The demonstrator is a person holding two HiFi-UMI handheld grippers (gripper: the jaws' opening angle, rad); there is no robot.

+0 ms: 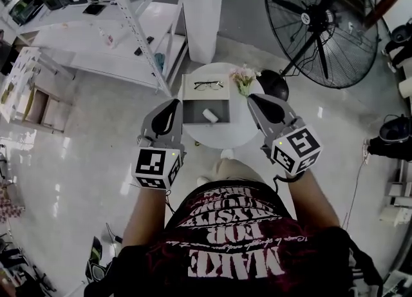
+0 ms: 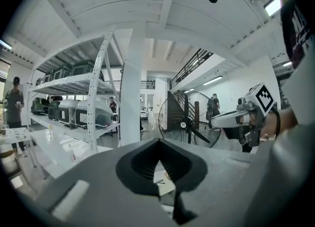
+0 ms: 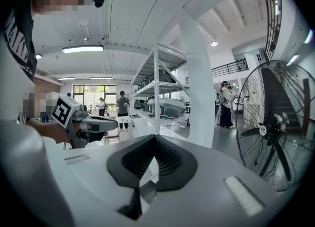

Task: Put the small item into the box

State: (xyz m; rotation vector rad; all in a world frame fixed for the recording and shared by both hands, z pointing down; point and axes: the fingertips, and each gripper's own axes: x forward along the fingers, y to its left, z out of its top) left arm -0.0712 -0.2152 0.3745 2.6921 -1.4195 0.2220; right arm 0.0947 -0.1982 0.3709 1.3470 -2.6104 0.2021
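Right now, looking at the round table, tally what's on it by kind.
Box: 1
Glasses: 1
Small item: 1
Flower bunch: 1
Total: 4

Glossy pale floor [image 1: 77, 160]; white shelving [image 1: 129, 25] beyond the left claw [image 1: 171, 105], black fan [image 1: 322, 25] beyond the right claw [image 1: 255, 100], pillar [image 1: 203, 12] between.
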